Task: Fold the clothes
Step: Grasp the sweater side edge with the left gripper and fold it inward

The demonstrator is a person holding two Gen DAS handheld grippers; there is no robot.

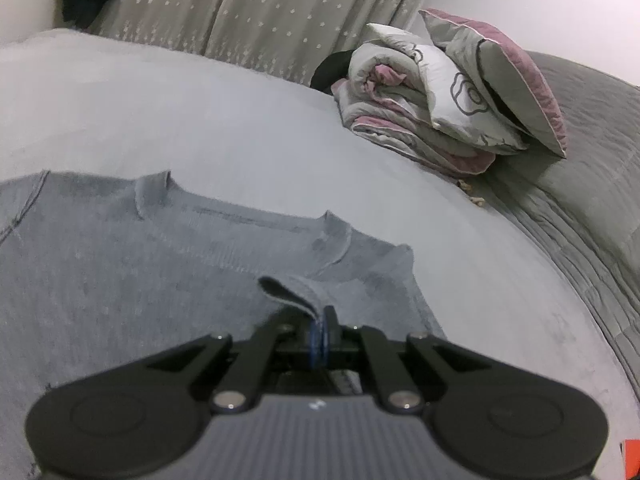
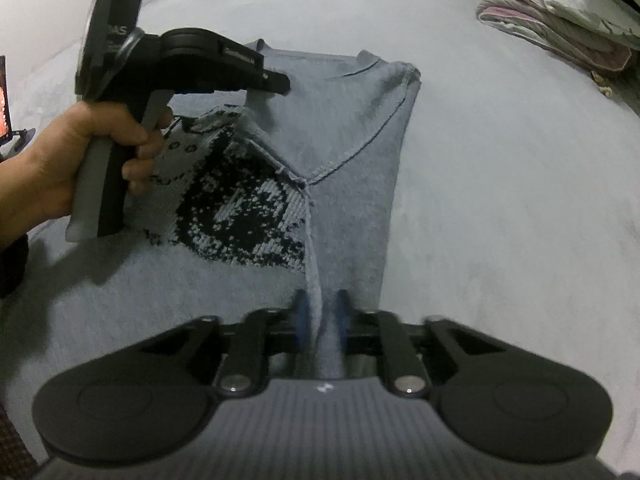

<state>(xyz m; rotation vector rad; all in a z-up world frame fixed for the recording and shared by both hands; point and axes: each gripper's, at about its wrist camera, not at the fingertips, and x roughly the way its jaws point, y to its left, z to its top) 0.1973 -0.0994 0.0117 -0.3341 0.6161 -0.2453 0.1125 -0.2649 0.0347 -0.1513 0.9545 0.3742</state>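
A grey-blue knit sweater (image 1: 132, 264) lies on the pale bed sheet (image 1: 200, 120), neckline toward the far side. In the right wrist view the sweater (image 2: 352, 132) shows a black and white knitted pattern (image 2: 236, 208), with a side panel folded over it. My left gripper (image 1: 320, 322) is shut on a raised edge of the sweater; it also shows in the right wrist view (image 2: 276, 82), held by a hand. My right gripper (image 2: 320, 316) has a ridge of sweater fabric between its blue pads (image 2: 302, 316), which stand slightly apart.
A rolled quilt and a grey-pink pillow (image 1: 460, 92) sit at the far right of the bed. A grey quilted cover (image 1: 580, 184) lies along the right side. Patterned curtains (image 1: 260, 12) hang behind the bed.
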